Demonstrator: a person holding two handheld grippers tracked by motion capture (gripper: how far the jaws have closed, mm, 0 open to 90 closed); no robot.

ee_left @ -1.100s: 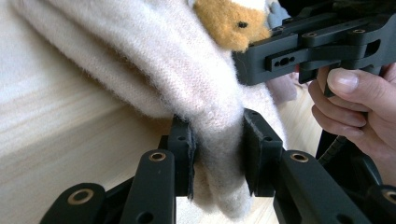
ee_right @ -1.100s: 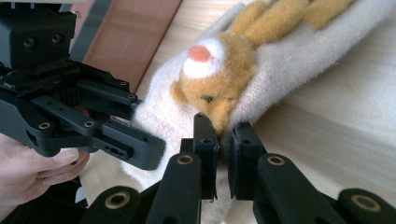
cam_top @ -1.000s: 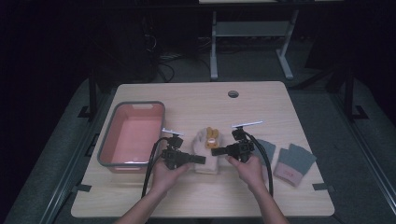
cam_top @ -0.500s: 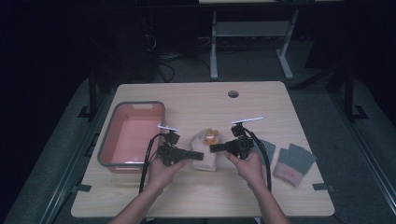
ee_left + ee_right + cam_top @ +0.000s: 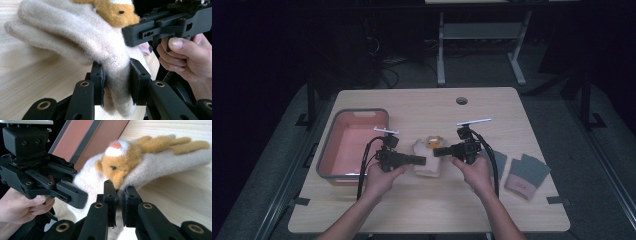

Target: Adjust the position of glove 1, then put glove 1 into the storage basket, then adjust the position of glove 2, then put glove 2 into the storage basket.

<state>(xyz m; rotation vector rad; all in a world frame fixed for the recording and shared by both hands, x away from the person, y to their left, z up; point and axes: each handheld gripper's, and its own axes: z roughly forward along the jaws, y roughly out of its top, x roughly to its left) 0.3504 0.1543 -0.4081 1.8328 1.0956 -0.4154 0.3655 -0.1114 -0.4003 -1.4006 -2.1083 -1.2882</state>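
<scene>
Firstly, table [image 5: 422, 210]: pale wood-grain top, rectangular with rounded corners, a small round hole [image 5: 461, 100] near its far edge, dark floor all around

Tub [image 5: 341, 170]: rectangular, grey rim, salmon-pink inside, smooth hard walls, standing at the table's left; nothing visible lying in it

Grey gloves [image 5: 524, 174]: two flat knitted pieces at the table's right, the outer one with a pinkish cuff, the inner one partly behind the right hand [image 5: 474, 172]

Cream glove [image 5: 428, 161]: fuzzy, woolly knit, soft and thick, at mid-table between the tub and the grey gloves. On its back sits a plush animal face [image 5: 117, 162] in tan-orange pile, with a small black eye, a white and pink patch on top and tan plush ears reaching toward the fingers. From the two gripper views the finger end lies on the wood while the gripped end is lifted clear of it

Left gripper [image 5: 421, 160]: black, held in the left hand [image 5: 382, 177], jaws closed on a fold of the cream glove; fleece bulges between the pads [image 5: 100, 80]

Right gripper [image 5: 438, 151]: black, grey plate on top, jaws pinched nearly together on a thin edge of the same glove, just below the plush face; its pads [image 5: 111, 195] press the fabric flat

Both grippers face each other, tips close, cables trailing back toward the person
</scene>
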